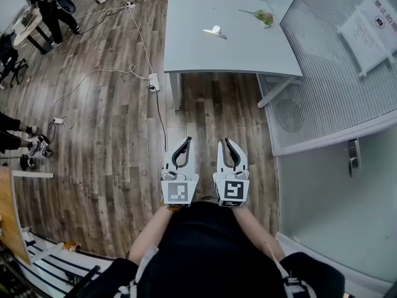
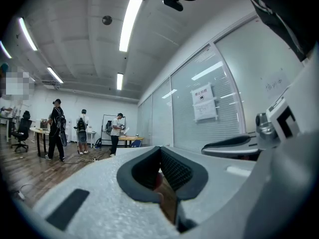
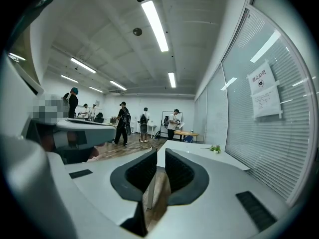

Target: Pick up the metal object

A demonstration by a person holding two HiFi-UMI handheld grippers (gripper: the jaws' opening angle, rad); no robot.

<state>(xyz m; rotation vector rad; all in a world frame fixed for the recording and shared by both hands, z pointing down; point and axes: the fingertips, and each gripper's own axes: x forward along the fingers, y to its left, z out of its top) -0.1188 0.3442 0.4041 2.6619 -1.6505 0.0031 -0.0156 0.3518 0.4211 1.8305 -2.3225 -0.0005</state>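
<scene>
Not started. Metal object [image 1: 215, 32] lies untouched on the table [image 1: 248, 51], well apart from both claws. Left claw [image 1: 187, 141] and right claw [image 1: 223, 142] are closed and empty. Approach and grasp remain.

The small silver metal object [image 1: 215, 32], near the table's far edge, is polished and catches the light. The light-grey rectangular table [image 1: 248, 48] has a smooth, matt top. The brown plank floor [image 1: 111, 123] looks like wood, with visible grain and a low sheen. The left gripper [image 1: 185, 143] and right gripper [image 1: 223, 143] have white matt plastic shells with a fine grainy surface. Their black pads [image 3: 180, 172] look rubbery and cross-ribbed. A white paper notice [image 1: 367, 28] lies flat against the pale, finely lined translucent wall [image 1: 322, 85].
</scene>
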